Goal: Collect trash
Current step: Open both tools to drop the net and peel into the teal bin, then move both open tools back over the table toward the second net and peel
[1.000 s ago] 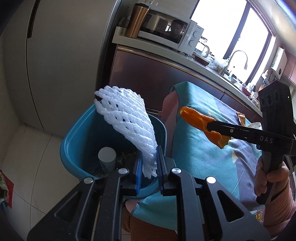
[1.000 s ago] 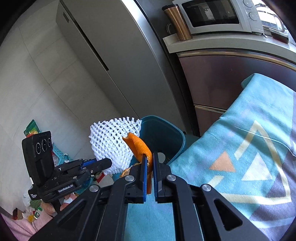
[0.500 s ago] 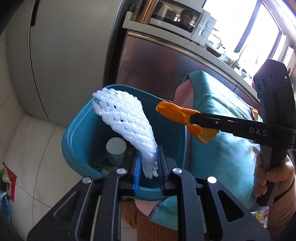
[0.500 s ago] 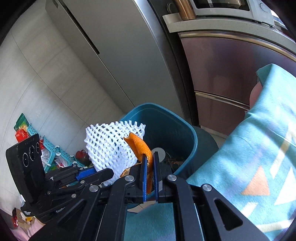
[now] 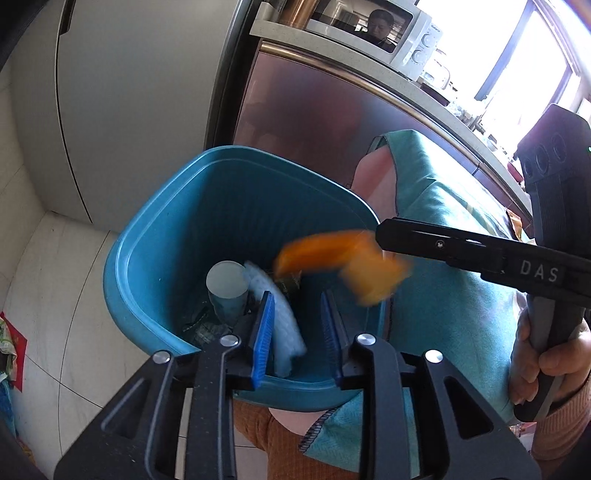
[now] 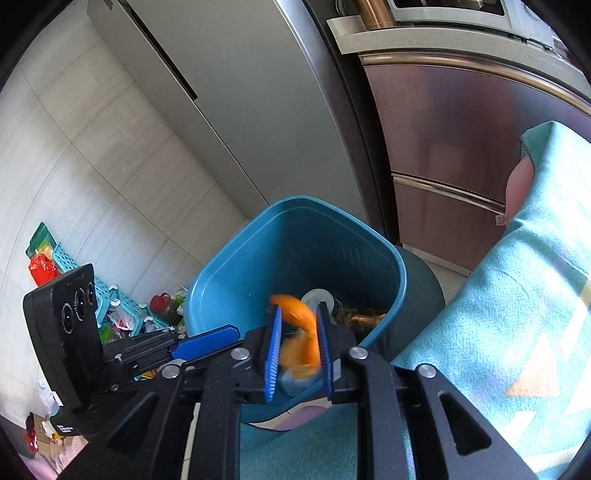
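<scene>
A blue trash bin (image 5: 147, 266) (image 6: 229, 266) stands beside the table. My left gripper (image 5: 297, 332) is open over its near rim; the white foam net (image 5: 280, 314) is loose and blurred between the jaws, dropping into the bin. My right gripper (image 6: 297, 350) is open above the bin; the orange peel (image 6: 301, 332) (image 5: 347, 264) is blurred and falling free between its pads. The right gripper's fingers (image 5: 461, 243) reach in from the right in the left wrist view. The left gripper's blue pad (image 6: 207, 341) shows at the lower left of the right wrist view.
A white cup (image 5: 227, 288) and dark scraps lie in the bin. A teal patterned tablecloth (image 5: 443, 229) (image 6: 517, 295) covers the table to the right. A grey fridge (image 6: 229, 92) and cabinet with microwave (image 5: 369, 33) stand behind. Bags and a crate (image 6: 110, 295) clutter the floor.
Both grippers have opened over the bin. The foam net has left the left jaws and the orange peel has left the right jaws; both are falling in.
</scene>
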The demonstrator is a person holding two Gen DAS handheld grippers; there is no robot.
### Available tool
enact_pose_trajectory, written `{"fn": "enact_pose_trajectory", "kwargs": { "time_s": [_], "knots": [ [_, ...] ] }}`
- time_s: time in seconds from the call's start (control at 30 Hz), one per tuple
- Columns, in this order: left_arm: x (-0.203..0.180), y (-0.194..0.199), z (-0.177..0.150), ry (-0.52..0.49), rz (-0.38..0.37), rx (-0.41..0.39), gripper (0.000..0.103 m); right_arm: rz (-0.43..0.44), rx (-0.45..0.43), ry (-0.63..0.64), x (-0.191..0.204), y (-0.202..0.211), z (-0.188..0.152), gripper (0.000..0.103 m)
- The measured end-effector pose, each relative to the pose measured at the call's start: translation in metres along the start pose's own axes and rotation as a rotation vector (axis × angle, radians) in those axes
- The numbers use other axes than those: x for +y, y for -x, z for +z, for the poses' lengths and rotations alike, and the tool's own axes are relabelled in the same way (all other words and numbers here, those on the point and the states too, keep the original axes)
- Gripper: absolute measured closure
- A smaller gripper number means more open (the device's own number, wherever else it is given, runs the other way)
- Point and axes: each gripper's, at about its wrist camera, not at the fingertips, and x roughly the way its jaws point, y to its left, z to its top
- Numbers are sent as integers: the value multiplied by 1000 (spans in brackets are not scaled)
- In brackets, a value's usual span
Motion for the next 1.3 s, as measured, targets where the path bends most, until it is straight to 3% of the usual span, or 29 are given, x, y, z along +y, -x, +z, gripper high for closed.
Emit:
{"fn": "enact_pose_trajectory", "kwargs": {
  "time_s": [0.4, 0.7, 0.93, 1.3],
  "knots": [
    [-17, 20, -3, -34, -19, -57, 69, 38, -47, -20, -11, 18, -12, 74],
    [-66, 41, -2, -131, -101, -123, 56, 27, -182, -12, -25, 89, -37, 74],
    [-133, 37, 0, -237, -210, -114, 55, -63, -306, -72, -57, 160, -72, 74],
    [-279, -6, -15, -435, -379, -6, 55, -275, -455, -260, -143, 258, -137, 73]
  ]
}}
